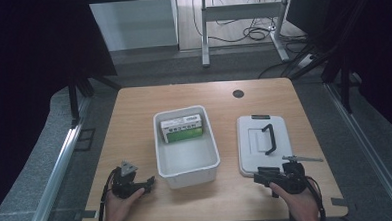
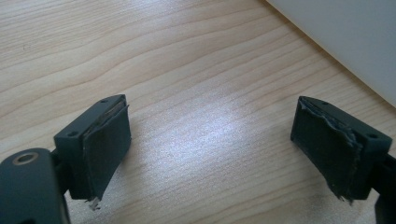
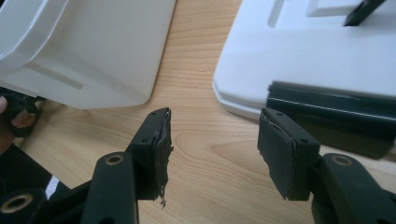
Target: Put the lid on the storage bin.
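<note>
Both hands rest low, left tool [image 1: 149, 181] and right tool [image 1: 259, 176] gaping.

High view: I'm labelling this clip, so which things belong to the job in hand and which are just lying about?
Job:
white bin
green box inside it
white lid with black handle
left gripper, right gripper, jaws open, empty

Lying about:
desk frame
floor cables

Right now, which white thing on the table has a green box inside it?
The open white bin in the middle holds the green box. The other white thing, the flat lid with a black handle, holds nothing.
</note>
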